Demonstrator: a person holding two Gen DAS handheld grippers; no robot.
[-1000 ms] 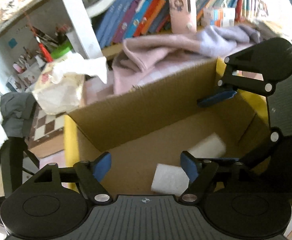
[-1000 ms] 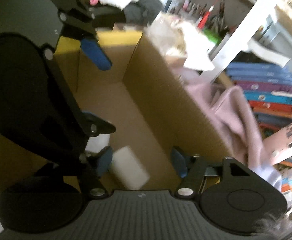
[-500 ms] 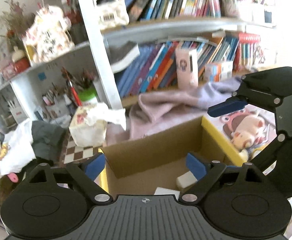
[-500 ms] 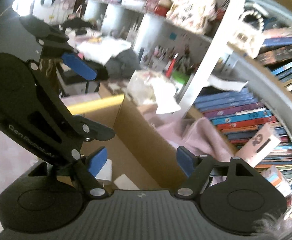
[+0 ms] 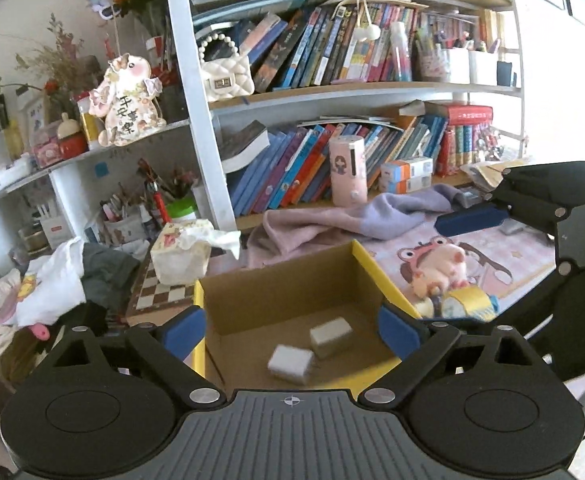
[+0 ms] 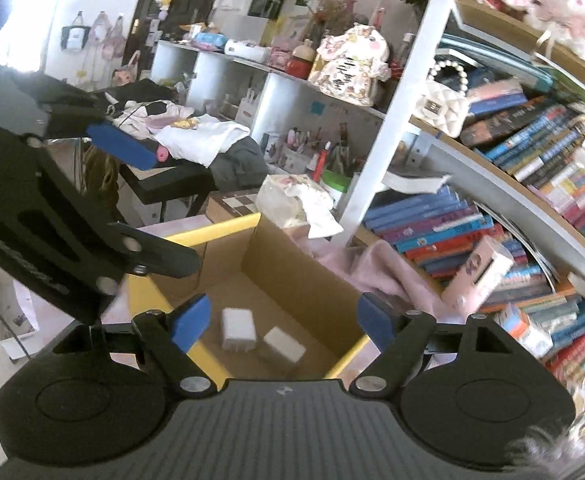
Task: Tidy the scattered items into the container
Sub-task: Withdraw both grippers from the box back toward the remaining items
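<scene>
Risk first: jaws of both grippers opening and bare, nothing between the blue pads, so no drop hazard now. Likely trouble later: clipping the yellow-edged rim of the cardboard box (image 5: pixel 356 252) on a return pass, caused by both tools crowding 1 narrow opening. Left gripper (image 5: pixel 292 330) spread wide above the near edge; right gripper (image 6: pixel 282 318) likewise released, poised over the same box, its other-view silhouette looming at the side. Possible collision between the 2 tools if both dive together.

Box contents: 2 white blocks (image 5: pixel 290 364) lying on the bottom, close together, perhaps touching, cannot tell for sure; same pair seen from the right wrist as pale rectangles near the middle of the floor. Rest of the box floor bare.

Still outside, by appearance: roll of yellow tape (image 5: pixel 468 304) just beside the box on the pink mat (image 5: pixel 512 248), next to a plush toy (image 5: pixel 436 268). Probably next to be gathered, though unclear which items count as scattered. Tissue box (image 5: pixel 180 256) on a checkered board behind the box, near the pink cloth (image 5: pixel 332 224); snagging that cloth another hazard.
</scene>
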